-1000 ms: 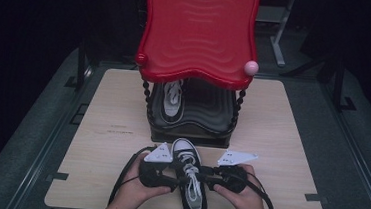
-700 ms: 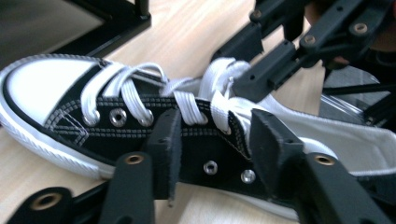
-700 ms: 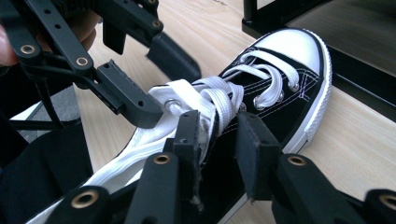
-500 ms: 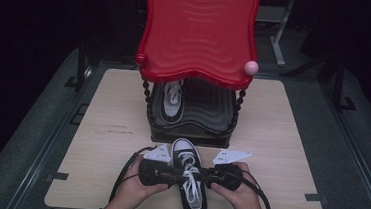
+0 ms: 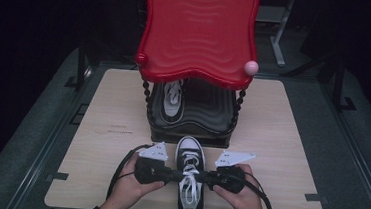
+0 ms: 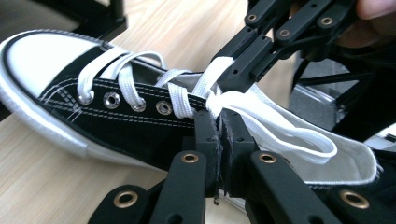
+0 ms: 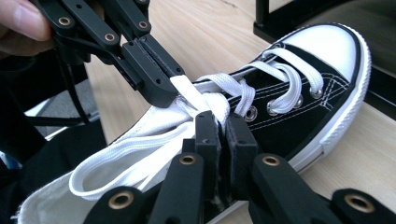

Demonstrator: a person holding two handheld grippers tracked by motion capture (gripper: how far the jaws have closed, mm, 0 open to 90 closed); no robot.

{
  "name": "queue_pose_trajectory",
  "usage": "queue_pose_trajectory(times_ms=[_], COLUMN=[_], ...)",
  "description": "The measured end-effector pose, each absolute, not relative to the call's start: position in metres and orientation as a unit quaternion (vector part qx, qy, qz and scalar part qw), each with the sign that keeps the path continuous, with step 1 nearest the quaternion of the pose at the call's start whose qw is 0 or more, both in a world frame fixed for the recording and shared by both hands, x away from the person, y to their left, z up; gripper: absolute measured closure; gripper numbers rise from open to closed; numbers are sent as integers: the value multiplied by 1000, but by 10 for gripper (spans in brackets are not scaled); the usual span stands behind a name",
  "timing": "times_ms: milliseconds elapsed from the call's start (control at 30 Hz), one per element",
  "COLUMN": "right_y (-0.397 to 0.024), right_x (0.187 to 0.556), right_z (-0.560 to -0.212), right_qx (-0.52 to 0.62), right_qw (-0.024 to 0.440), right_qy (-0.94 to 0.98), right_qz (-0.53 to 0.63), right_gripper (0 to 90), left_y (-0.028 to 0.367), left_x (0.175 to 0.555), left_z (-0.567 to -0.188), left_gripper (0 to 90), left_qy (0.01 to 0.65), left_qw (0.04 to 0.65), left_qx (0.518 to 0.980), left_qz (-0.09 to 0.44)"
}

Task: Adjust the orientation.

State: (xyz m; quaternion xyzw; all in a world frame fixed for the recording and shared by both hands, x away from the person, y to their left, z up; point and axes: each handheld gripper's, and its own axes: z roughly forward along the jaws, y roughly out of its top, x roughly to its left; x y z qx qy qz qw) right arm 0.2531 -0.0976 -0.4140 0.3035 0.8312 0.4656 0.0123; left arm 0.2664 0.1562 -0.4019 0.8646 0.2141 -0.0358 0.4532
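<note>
A black-and-white high-top sneaker (image 5: 188, 146) lies at the table's front middle, toe toward the rack. Its white laces (image 6: 280, 128) are loose over the tongue. My left gripper (image 5: 174, 175) comes in from the shoe's left; its jaws have just been closing and now stand shut on a lace strand (image 6: 219, 119). My right gripper (image 5: 208, 176) comes in from the shoe's right. Its jaws have also just been closing and are shut on a lace (image 7: 219, 121). In each gripper view the other gripper (image 6: 224, 74) (image 7: 170, 91) pinches a lace right beside the crossing.
A red-topped rack (image 5: 199, 30) with a pink ball (image 5: 251, 67) at one corner stands behind the sneaker. A second sneaker (image 5: 172, 101) rests on its dark lower shelf. The wooden table (image 5: 97, 112) has bare room on both sides; its front edge is near the hands.
Both hands have edged slightly inward toward the sneaker's laces. The sneaker has stayed where it was.
</note>
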Motion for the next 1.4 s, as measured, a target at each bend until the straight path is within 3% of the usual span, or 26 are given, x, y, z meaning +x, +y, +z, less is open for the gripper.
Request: queue_pose_trajectory(times_ms=[433, 700, 900, 1400], right_y=[-116, -125, -128, -123], right_x=[225, 224, 245, 321], right_z=[-391, -360, -345, -332], right_qx=[292, 278, 280, 322], right_qw=[22, 54, 90, 157], right_qy=[819, 802, 792, 762], right_qz=[494, 526, 535, 539], right_gripper=[852, 852, 853, 857], left_y=[148, 144, 137, 124], left_x=[250, 254, 277, 344], left_z=[-374, -336, -318, -308], left_gripper=[868, 870, 872, 878], left_qy=[167, 138, 135, 197], left_qw=[472, 491, 487, 494], left_qx=[865, 860, 861, 833], left_qz=[-36, 4, 54, 150])
